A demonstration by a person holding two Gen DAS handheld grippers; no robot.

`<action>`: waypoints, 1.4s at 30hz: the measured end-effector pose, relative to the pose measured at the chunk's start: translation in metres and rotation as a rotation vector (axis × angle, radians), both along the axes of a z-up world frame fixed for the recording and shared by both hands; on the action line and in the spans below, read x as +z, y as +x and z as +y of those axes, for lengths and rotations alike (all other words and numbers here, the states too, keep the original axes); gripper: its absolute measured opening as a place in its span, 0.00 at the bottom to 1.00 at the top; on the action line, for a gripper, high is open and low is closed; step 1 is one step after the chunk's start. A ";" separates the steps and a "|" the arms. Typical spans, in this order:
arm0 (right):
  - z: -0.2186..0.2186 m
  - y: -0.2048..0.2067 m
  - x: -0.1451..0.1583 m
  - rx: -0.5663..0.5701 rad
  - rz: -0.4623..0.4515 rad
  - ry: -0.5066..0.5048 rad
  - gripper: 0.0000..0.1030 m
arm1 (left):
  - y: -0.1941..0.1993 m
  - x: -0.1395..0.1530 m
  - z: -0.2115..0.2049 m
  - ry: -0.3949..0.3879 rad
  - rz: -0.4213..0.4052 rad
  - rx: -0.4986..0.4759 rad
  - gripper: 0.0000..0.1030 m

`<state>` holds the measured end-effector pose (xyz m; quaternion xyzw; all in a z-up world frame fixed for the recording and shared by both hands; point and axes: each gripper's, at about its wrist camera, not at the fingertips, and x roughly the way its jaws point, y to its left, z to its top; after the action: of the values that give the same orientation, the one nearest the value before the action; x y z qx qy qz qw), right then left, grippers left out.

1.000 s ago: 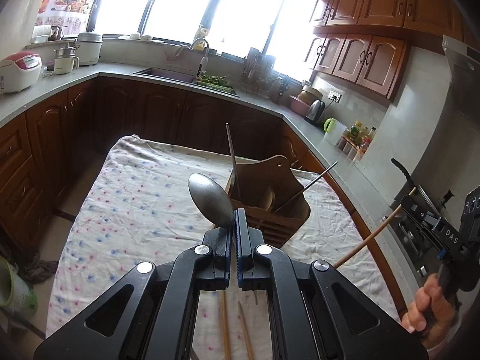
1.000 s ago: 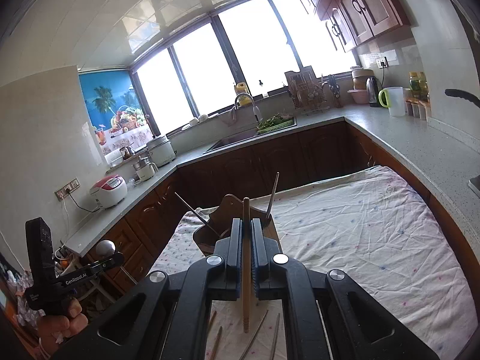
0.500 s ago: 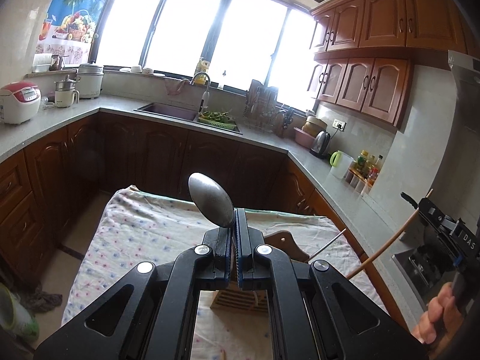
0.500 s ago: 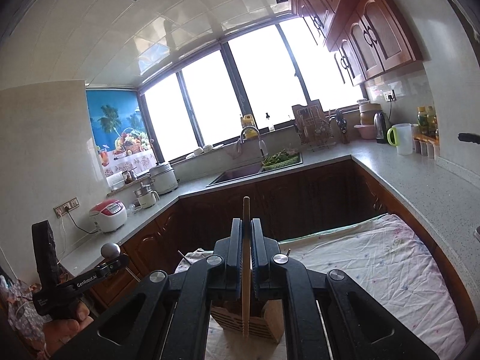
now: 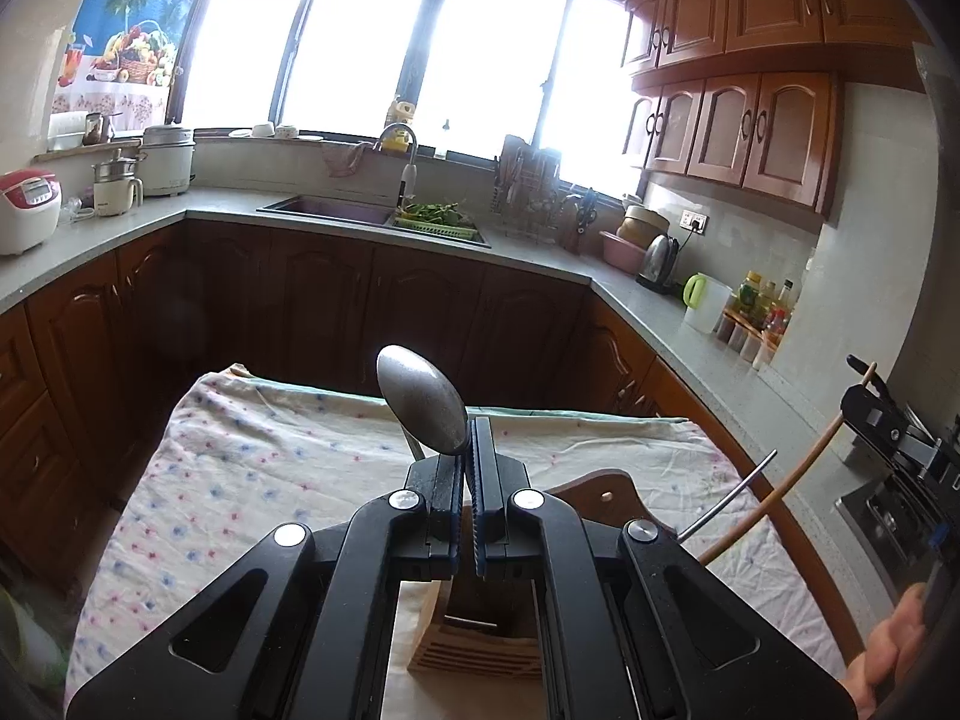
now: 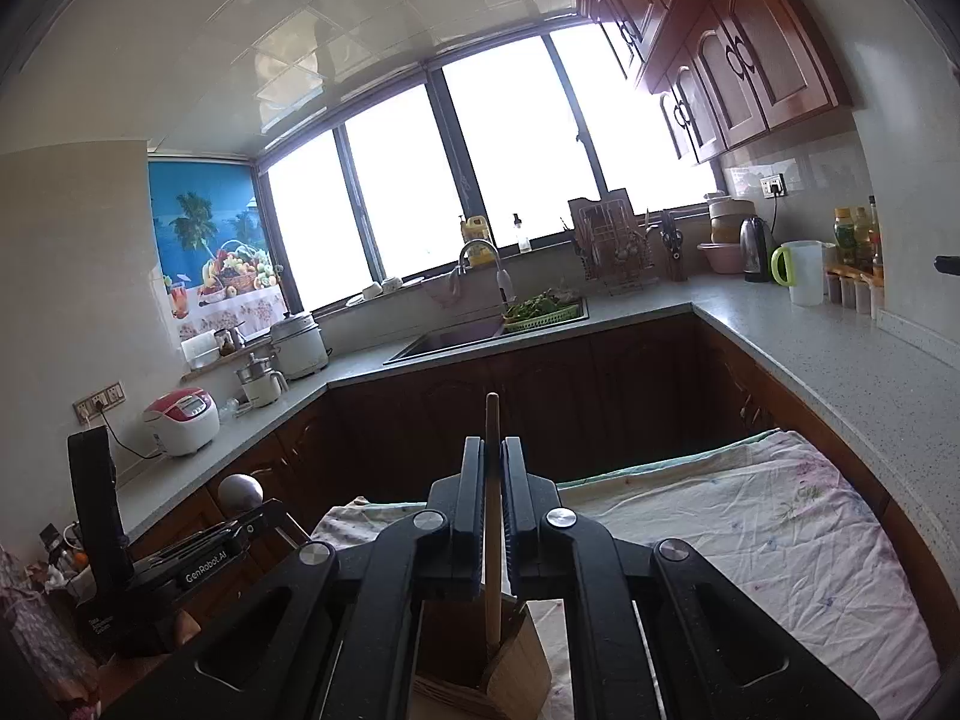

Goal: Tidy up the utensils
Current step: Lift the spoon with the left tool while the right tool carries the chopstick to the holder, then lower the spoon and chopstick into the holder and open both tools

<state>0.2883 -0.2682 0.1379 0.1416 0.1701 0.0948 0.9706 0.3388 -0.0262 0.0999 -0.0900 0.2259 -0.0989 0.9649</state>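
Note:
My left gripper (image 5: 467, 450) is shut on a metal spoon (image 5: 423, 402), bowl end up, held above the wooden utensil holder (image 5: 480, 642) on the cloth-covered table (image 5: 252, 480). My right gripper (image 6: 493, 474) is shut on a wooden chopstick (image 6: 492, 540) held upright, its lower end inside the holder (image 6: 516, 672). In the left wrist view the right gripper (image 5: 888, 426) shows at the far right with the chopstick (image 5: 780, 492) slanting down into the holder beside a thin metal utensil handle (image 5: 726, 501). In the right wrist view the left gripper (image 6: 240, 525) shows at lower left with the spoon (image 6: 240, 491).
Grey countertops (image 5: 540, 258) ring the table, with a sink (image 5: 336, 210), rice cookers (image 5: 24, 210), a kettle (image 5: 660, 252) and bottles (image 5: 762, 312). Dark wooden cabinets (image 5: 360, 306) stand close behind the table's far edge.
Both grippers rose and tilted up over the holder, which slid from mid-view to the bottom of both views. The chopstick's lower end has gone down into the holder. The spoon stays gripped.

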 end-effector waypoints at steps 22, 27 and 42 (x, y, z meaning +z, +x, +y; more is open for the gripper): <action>0.003 0.021 -0.044 -0.002 0.116 0.019 0.06 | 0.015 -0.052 -0.025 0.046 0.114 -0.088 0.02; 0.002 0.022 -0.045 0.000 0.124 0.020 0.06 | 0.018 -0.053 -0.022 0.029 0.128 -0.093 0.02; -0.003 0.018 -0.044 0.019 0.140 0.056 0.25 | 0.006 -0.044 -0.022 0.022 0.143 -0.091 0.24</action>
<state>0.3061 -0.2714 0.0942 0.1734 0.2362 0.0985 0.9510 0.3450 -0.0479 0.0555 -0.0758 0.2992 -0.1334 0.9418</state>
